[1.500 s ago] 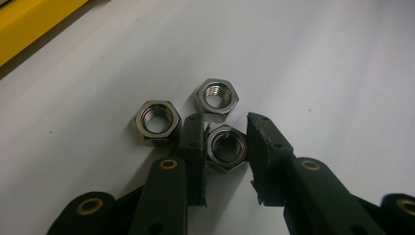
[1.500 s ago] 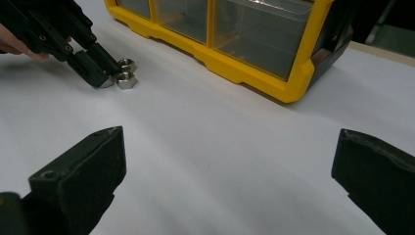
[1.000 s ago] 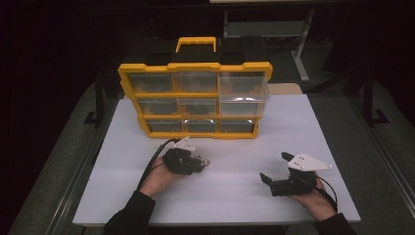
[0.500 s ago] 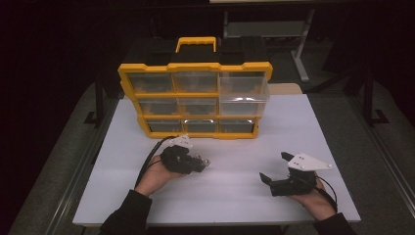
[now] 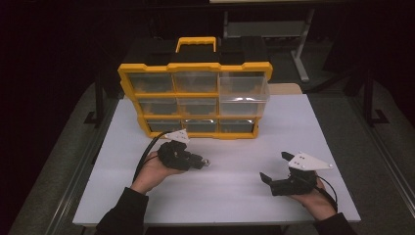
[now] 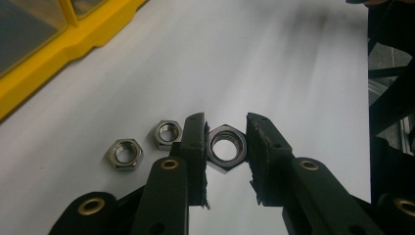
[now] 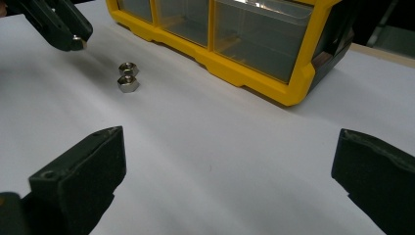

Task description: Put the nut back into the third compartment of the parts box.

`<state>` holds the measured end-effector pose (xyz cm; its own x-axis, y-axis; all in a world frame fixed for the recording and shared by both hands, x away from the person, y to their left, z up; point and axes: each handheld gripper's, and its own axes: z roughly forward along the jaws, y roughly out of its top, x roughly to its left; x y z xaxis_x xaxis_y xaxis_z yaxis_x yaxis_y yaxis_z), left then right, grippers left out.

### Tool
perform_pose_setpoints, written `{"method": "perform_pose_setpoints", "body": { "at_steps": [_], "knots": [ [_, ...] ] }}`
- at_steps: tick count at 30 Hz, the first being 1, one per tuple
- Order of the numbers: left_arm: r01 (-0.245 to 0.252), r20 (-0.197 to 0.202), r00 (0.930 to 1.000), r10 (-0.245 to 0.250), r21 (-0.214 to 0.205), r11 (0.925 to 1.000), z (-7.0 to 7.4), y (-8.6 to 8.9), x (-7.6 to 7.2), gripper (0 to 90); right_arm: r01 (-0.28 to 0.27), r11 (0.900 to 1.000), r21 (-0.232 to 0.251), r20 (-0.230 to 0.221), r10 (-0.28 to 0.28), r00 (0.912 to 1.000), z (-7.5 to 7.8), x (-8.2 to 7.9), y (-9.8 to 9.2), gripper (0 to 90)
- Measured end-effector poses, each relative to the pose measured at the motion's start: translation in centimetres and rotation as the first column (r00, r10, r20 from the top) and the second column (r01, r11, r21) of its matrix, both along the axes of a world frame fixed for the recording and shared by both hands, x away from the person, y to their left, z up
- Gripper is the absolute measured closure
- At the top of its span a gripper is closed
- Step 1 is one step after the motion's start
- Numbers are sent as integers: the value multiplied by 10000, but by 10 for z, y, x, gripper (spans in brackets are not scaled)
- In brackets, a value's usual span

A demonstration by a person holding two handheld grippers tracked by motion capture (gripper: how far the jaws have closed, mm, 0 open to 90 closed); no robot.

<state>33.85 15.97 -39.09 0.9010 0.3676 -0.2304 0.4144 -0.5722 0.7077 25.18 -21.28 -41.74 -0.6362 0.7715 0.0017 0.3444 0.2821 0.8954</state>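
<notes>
The left gripper point(image 6: 226, 147) pinches a shiny steel hex nut point(image 6: 225, 148); the right gripper point(image 7: 230, 181) is spread over the smooth white desk point(image 7: 220, 147).

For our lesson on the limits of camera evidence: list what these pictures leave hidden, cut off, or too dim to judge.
- Drawer contents of the yellow organiser: high view, too dim behind cloudy fronts.
- Held nut in the left gripper: a glinting speck in the high view.
- Two loose nuts: too small in the high view.
- Right gripper: its fingers are cut off by the right gripper view's bottom edge.
</notes>
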Motion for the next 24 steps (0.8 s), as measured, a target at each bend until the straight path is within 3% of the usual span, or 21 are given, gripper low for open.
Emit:
{"method": "perform_pose_setpoints", "body": {
  "at_steps": [10,24],
  "knots": [
    [61,87,9999,-58,-440,9990,21,5,2,705,-31,10000,20,-15,31,10000,-1,1,0,0],
    [422,411,9983,-402,-477,9980,55,2,7,705,-29,10000,64,-65,29,10000,-1,0,1,0]
  ]
}}
